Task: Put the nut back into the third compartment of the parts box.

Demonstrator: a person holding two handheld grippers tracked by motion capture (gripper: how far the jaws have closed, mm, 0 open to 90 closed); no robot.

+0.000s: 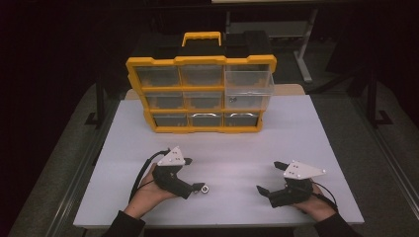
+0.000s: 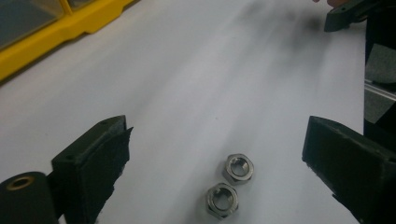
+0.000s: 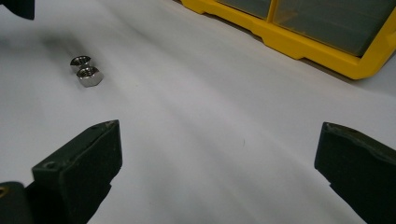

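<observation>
Two small steel hex nuts [image 1: 204,188] lie side by side, touching, on the white table [image 1: 232,143]. They rest on the tabletop between the jaws of my left gripper [image 1: 195,174], and the pads stand well clear of them. In the left gripper view the nuts [image 2: 231,184] sit near the bottom, closer to the right jaw, and the left gripper [image 2: 217,135] is open. My right gripper [image 1: 268,177] is held open low over bare table at the front right. The right gripper view shows the nuts [image 3: 86,70] at upper left, far from the right gripper [image 3: 219,135].
A yellow parts organizer [image 1: 200,94] with clear drawers stands upright at the back of the table. Its top right drawer [image 1: 248,81] is pulled out. The organizer's yellow frame [image 3: 299,44] crosses the top of the right gripper view. Table edges lie close to both hands.
</observation>
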